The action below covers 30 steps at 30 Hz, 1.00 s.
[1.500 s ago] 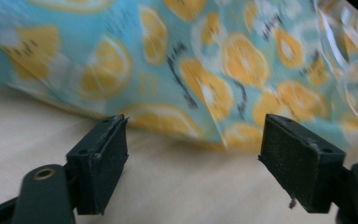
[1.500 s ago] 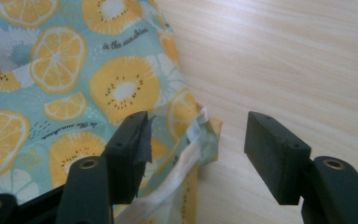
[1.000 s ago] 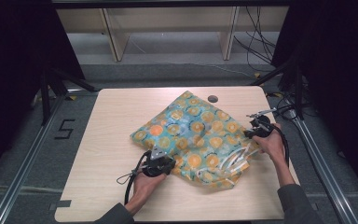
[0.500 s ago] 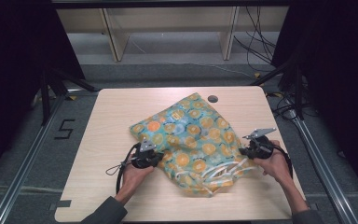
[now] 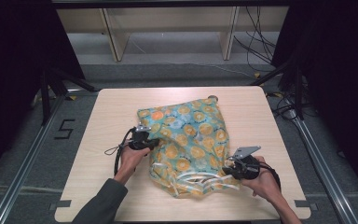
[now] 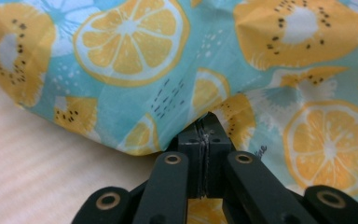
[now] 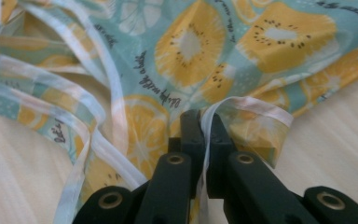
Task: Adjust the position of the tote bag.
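Now the teal fruit-print plastic bag [image 5: 186, 140] sits turned and drawn toward the near table edge since a second ago — left gripper [image 5: 150, 142] clamps its side, right gripper [image 5: 228, 170] its white-trimmed edge [image 7: 242, 109] — likely mid-repositioning.

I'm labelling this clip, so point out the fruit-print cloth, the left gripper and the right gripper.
fruit-print cloth [image 5: 193, 135], high view, middle of fabric.
left gripper [image 5: 153, 142], high view, jaw tips at cloth edge.
right gripper [image 7: 201, 122], right gripper view, between its fingertips.

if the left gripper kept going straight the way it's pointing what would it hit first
The fruit-print cloth. The left gripper is already shut on the cloth's edge, so pushing on would likely just bunch more cloth ahead of it; nothing else shows in that line, though what lies under the folds is hidden.
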Each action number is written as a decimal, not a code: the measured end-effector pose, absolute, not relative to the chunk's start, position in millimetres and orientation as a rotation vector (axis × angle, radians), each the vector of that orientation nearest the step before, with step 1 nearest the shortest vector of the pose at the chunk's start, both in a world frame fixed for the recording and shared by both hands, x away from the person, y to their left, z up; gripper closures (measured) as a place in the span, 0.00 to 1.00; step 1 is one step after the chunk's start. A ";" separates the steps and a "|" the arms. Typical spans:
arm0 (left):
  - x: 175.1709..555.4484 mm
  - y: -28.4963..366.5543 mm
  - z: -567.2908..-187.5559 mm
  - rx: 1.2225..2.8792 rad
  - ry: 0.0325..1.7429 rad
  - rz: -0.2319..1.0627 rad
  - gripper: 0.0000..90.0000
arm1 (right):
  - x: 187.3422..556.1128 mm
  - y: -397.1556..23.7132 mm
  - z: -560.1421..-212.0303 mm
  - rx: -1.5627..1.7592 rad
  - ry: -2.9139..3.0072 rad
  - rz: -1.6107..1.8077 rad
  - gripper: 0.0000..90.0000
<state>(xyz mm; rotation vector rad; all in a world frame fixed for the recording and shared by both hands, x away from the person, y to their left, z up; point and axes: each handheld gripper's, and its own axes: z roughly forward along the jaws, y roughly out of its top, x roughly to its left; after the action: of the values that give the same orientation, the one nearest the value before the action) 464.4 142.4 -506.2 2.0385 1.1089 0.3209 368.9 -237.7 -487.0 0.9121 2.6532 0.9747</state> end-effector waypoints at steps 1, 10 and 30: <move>467.0 142.6 -505.5 2.046 1.108 0.329 0.98 | 368.9 -237.7 -487.0 0.912 2.653 0.975 1.00; 458.7 152.9 -494.4 2.051 1.139 0.327 0.70 | 358.3 -224.9 -486.7 0.860 2.675 0.992 0.97; 327.5 114.1 -466.3 2.236 0.688 0.192 0.25 | 354.7 -238.5 -468.5 1.007 2.477 1.146 0.53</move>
<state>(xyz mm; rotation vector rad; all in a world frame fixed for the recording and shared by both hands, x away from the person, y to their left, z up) 327.5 114.1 -466.3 2.2355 0.6882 0.1919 354.7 -238.5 -468.5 1.0065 2.4774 1.1461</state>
